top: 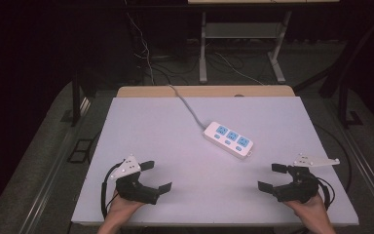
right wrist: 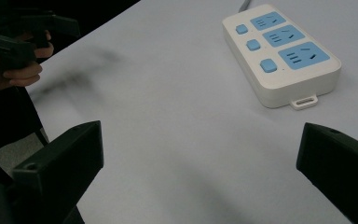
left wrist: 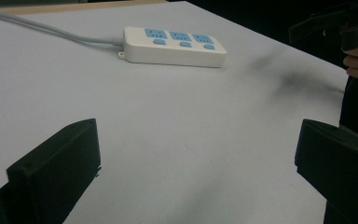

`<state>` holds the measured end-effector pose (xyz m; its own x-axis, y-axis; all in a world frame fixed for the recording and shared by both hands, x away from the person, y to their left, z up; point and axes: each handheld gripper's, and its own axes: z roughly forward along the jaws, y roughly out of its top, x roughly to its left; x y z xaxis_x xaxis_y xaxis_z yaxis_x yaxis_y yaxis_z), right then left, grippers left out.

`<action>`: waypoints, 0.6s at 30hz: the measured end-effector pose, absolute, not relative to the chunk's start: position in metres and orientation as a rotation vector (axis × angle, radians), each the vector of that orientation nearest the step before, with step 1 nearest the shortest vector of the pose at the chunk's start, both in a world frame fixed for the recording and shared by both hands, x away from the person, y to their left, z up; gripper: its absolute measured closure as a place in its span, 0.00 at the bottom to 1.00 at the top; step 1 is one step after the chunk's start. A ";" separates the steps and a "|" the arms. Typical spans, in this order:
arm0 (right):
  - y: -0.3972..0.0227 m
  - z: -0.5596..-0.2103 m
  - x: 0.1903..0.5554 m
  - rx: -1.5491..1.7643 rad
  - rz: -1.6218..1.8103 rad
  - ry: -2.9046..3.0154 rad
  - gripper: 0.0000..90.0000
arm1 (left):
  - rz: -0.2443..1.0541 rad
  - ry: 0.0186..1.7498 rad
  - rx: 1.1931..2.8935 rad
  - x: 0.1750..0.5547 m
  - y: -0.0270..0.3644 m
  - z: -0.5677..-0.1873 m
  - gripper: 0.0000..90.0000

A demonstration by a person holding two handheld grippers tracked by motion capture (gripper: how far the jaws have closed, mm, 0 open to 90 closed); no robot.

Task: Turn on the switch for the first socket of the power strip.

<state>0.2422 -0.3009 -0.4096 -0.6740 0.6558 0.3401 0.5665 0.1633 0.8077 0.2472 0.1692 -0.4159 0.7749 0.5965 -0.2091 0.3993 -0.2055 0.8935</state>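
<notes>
White power strip (top: 228, 139) lies on the grey table (top: 146, 126).

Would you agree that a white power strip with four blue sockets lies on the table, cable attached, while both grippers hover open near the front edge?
Not quite: the power strip has three blue sockets, not four, as the right gripper view shows. Its cable is attached, and the left gripper and right gripper are open.

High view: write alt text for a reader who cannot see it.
A white power strip with three blue sockets lies near the middle of a pale table, its grey cable running off the far edge. At the near edge, a person's hands hold the left gripper and right gripper, both resting with jaws open and empty, pointing inward.
</notes>
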 end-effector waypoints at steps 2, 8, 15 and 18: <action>-0.301 -0.410 0.242 1.227 1.552 2.328 0.00 | 0.216 0.766 1.835 0.247 0.169 -0.416 0.00; -0.301 -0.409 0.242 1.227 1.551 2.331 0.00 | 0.211 0.762 1.844 0.248 0.169 -0.417 0.00; -0.302 -0.409 0.243 1.234 1.553 2.334 0.00 | 0.206 0.762 1.843 0.249 0.169 -0.417 0.00; -0.302 -0.408 0.243 1.233 1.553 2.336 0.00 | 0.203 0.760 1.843 0.249 0.169 -0.417 0.00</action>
